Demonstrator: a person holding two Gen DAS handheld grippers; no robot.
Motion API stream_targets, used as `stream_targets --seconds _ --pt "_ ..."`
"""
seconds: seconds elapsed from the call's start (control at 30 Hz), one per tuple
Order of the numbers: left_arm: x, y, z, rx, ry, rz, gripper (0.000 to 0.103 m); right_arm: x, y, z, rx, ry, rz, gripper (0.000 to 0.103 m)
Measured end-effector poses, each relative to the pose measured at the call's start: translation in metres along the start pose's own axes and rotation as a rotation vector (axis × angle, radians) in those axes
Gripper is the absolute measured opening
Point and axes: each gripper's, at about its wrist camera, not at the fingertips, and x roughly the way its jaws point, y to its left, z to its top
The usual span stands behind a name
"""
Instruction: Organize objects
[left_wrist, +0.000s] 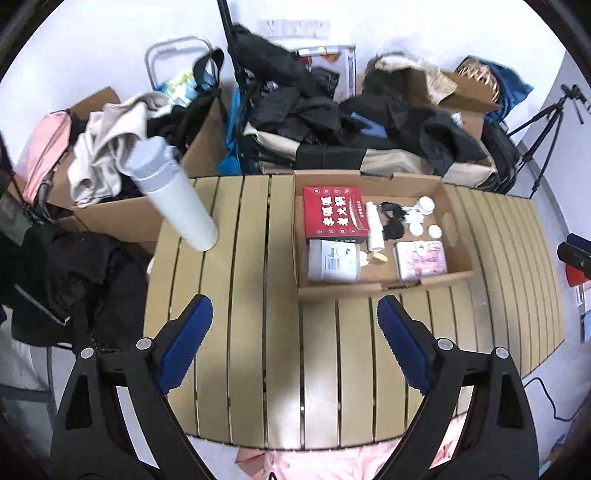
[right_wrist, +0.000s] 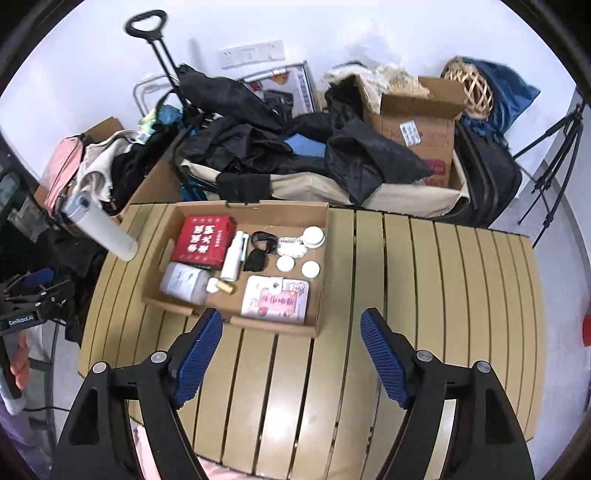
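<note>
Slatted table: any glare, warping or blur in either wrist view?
Left wrist: the beige slatted table has a bright glare patch near the bottom centre, its slats bow from fisheye, and the tall white insulated bottle looks slightly soft. Right wrist: milder sheen on the slats, the same bowing, and the shallow cardboard tray is sharp.

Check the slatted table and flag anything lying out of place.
The tall white insulated bottle with a grey lid stands alone on the tan slatted table's far left corner, outside the shallow cardboard tray where the other small items are gathered. Nothing looks spilled or damaged. Both grippers are open and empty.
</note>
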Motion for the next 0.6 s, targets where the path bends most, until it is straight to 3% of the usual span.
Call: stream_targets --seconds 0.27,0.43,0.53,0.6 --pt "-0.079 0.001 -0.100 0.040 -0.167 0.000 0.094 -0.093 0.027 -0.094 -0.093 -0.146 0.024 0.081" --pt "-0.114 0.003 -0.172 0.074 -0.245 0.005 0.095 -0.138 0.042 -0.179 -0.123 -0.247 0.061 0.081" --pt "-0.138 0.006 -0.220 0.087 -0.321 0.006 0.103 -0.156 0.055 -0.229 -0.142 -0.296 0.041 0.081" --pt "-0.155 0.004 -0.251 0.117 -0.384 0.020 0.103 -0.165 0.062 -0.262 -0.148 -0.329 0.034 0.081"
